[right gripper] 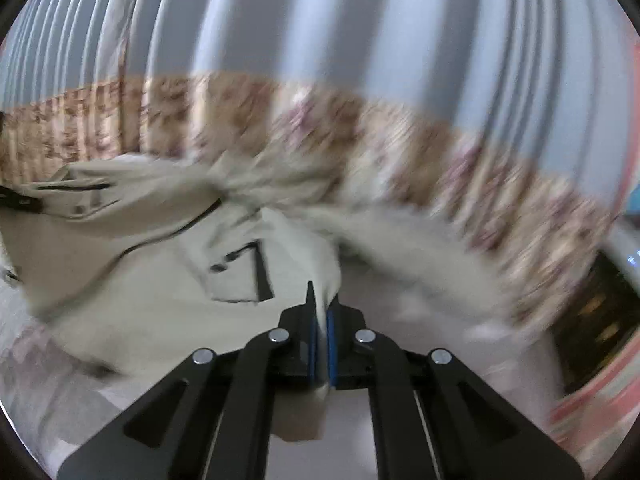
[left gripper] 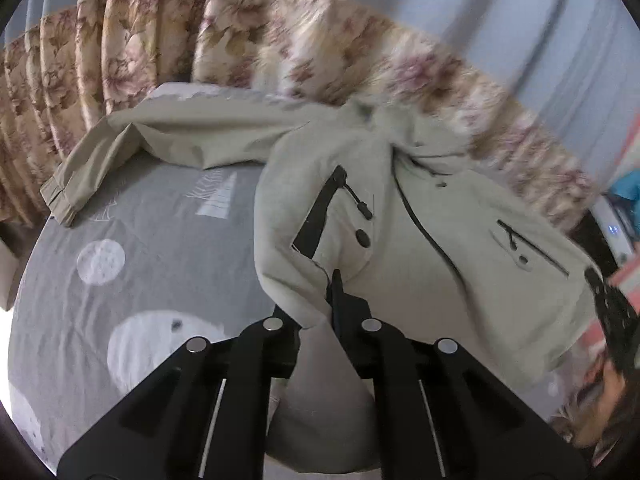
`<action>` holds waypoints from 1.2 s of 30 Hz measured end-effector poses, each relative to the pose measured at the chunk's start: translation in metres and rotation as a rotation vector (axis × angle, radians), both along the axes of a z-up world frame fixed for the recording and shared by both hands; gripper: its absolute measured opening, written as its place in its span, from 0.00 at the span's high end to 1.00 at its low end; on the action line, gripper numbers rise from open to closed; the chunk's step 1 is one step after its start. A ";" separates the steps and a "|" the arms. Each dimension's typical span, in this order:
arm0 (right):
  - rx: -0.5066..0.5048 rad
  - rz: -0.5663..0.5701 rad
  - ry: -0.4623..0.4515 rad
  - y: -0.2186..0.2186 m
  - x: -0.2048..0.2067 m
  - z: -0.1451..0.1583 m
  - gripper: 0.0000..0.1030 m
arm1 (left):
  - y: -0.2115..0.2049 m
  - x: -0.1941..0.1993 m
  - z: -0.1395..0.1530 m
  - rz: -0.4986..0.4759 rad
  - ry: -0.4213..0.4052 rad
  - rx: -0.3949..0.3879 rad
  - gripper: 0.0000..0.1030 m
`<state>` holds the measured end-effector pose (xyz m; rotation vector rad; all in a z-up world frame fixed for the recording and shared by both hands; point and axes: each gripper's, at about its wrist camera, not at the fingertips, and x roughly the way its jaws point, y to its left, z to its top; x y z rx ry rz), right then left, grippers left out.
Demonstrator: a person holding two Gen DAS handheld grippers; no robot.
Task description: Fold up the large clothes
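- The beige jacket (left gripper: pixel 420 240) is lying front-up across the grey patterned bedsheet (left gripper: pixel 140 248), with one sleeve (left gripper: pixel 160 136) stretching away toward the floral curtain (left gripper: pixel 132 52).
- The left gripper (left gripper: pixel 334 280) is pinching a fold of the jacket's lower edge; its jaws are closed on the cloth, just below the black pocket trim (left gripper: pixel 320 208).
- The right gripper (right gripper: pixel 320 308) is clamping a strip of the same jacket (right gripper: pixel 140 260) between its blue pads (right gripper: pixel 330 344), with the fabric running up out of the jaws.
- The right wrist view is smearing with motion blur, so which part of the jacket is being held there is probably an edge or sleeve, though this is unclear.
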<state>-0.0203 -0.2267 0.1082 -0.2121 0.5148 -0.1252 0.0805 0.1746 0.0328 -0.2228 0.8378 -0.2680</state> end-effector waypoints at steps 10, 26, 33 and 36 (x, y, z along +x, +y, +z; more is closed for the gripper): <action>0.168 -0.099 0.407 -0.085 -0.024 -0.079 0.90 | -0.011 -0.043 -0.086 -0.014 0.222 0.042 0.65; 0.091 -0.242 0.060 -0.090 0.119 -0.048 0.22 | 0.141 0.098 -0.037 0.576 0.144 -0.033 0.11; 0.026 -0.223 0.116 -0.077 0.159 -0.072 0.22 | 0.204 0.146 -0.072 0.870 0.200 -0.323 0.20; -0.014 -0.215 0.141 -0.072 0.168 -0.080 0.22 | 0.223 0.155 -0.092 0.928 0.239 -0.443 0.27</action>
